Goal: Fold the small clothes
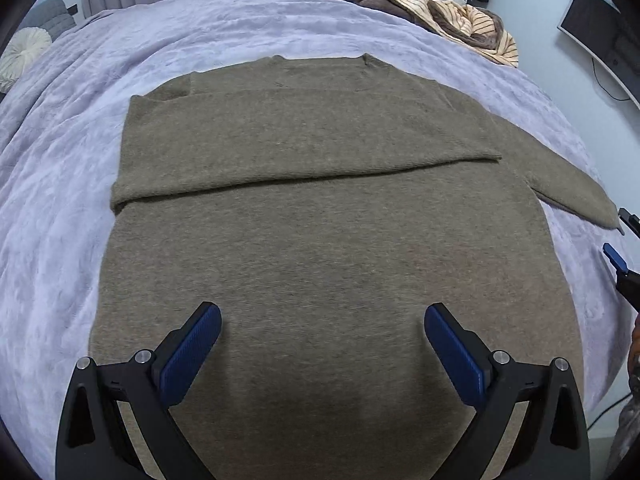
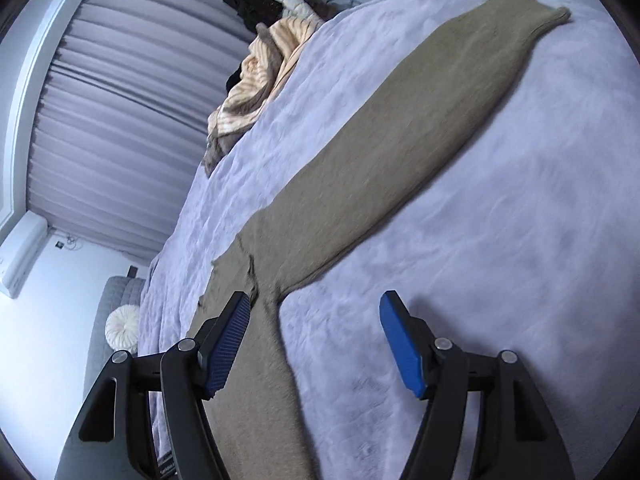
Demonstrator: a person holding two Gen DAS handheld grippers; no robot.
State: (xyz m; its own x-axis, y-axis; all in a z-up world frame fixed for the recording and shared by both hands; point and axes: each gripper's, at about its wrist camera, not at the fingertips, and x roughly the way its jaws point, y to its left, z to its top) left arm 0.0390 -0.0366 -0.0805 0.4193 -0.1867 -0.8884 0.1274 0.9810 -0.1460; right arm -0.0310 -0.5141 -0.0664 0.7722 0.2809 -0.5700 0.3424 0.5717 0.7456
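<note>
L gripper (image 1: pixel 322 316) jaws wide open, empty, over lower body of olive sweater (image 1: pixel 312 208) laid flat on lilac blanket (image 1: pixel 60 208) w/ one sleeve folded across chest; R gripper (image 2: pixel 316 304) jaws apart, empty, beside outstretched sleeve (image 2: pixel 420 128).

Lilac blanket (image 1: pixel 72 184), round cushion (image 1: pixel 22 54), monitor (image 1: pixel 592 28)

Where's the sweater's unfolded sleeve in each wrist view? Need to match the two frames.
Left wrist: the unfolded sleeve sits at the right edge, angling down and right off the brown sweater, cuff near the frame border.
Right wrist: the same sleeve runs diagonally across the centre, cuff at upper right.
Shared landmark: the striped clothes pile at the far edge of the lavender blanket.
</note>
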